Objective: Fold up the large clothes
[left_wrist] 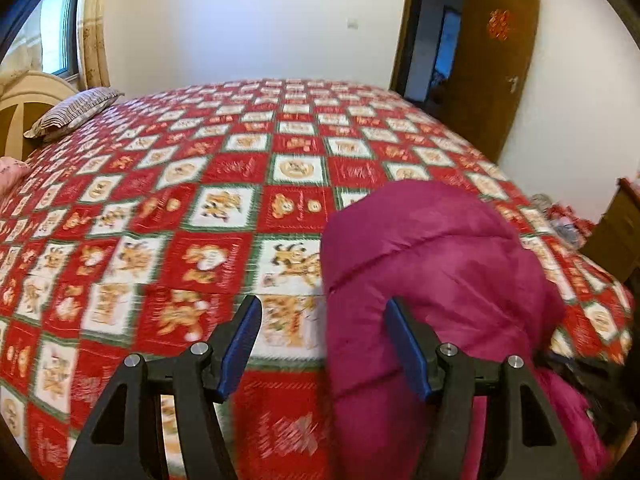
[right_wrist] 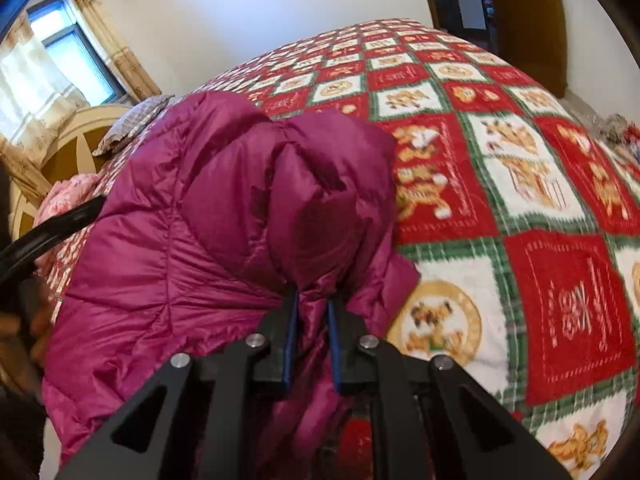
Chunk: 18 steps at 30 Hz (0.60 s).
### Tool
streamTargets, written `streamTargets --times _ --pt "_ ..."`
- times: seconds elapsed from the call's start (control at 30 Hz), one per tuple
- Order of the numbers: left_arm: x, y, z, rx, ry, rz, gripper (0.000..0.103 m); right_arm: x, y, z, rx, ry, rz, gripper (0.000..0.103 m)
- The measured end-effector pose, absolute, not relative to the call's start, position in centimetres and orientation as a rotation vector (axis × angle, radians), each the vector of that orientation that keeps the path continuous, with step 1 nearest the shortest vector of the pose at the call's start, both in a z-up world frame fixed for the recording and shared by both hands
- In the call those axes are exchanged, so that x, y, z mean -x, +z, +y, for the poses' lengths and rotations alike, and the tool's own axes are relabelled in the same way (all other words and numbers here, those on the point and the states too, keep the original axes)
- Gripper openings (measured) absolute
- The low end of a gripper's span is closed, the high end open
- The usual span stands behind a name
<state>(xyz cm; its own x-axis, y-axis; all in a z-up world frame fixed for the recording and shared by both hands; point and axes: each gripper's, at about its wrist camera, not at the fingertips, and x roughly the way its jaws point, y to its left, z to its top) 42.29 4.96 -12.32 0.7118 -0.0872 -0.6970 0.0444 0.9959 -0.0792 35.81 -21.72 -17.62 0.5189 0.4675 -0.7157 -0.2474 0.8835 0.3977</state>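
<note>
A magenta quilted down jacket (left_wrist: pixel 440 260) lies bunched on a bed with a red, white and green checked cover (left_wrist: pixel 200 200). My left gripper (left_wrist: pixel 324 302) is open above the cover. Its right finger stands in front of the jacket's left edge, and the pads press on nothing. In the right wrist view the jacket (right_wrist: pixel 200 220) fills the left and middle, puffed up into folds. My right gripper (right_wrist: pixel 313 298) is shut on a pinch of the jacket's fabric, which bulges out past the blue pads. The cover (right_wrist: pixel 520 200) spreads out to the right.
A striped pillow (left_wrist: pixel 74 114) and a cream headboard (left_wrist: pixel 24 100) are at the far left, with a pink cloth (left_wrist: pixel 10 172) beside them. A brown door (left_wrist: pixel 492 72) stands open at the back right. Wooden furniture (left_wrist: pixel 616 232) sits off the bed's right side.
</note>
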Motion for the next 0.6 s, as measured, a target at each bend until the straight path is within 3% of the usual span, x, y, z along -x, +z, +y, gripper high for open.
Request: streamTargets --times 0.27,0.33,0.5,0.6 --pt "-41.4 -15.3 3.2 -0.094 0.033 0.762 0.065 -35.2 -17.0 -22.9 -0.325 0.396 0.945 0.014" --pt "-42.1 -15.7 3.8 -0.099 0.034 0.765 0.065 -34.8 -15.3 -23.1 -0.306 0.357 0.941 0.024" --pt "-41.9 -15.7 3.3 -0.12 0.062 0.758 0.065 -33.6 -8.2 -23.2 -0.383 0.354 0.81 0.025" --pt "-41.7 -15.6 2.6 -0.171 0.086 0.747 0.065 -35.6 -6.8 -20.9 -0.498 0.41 0.838 0.038"
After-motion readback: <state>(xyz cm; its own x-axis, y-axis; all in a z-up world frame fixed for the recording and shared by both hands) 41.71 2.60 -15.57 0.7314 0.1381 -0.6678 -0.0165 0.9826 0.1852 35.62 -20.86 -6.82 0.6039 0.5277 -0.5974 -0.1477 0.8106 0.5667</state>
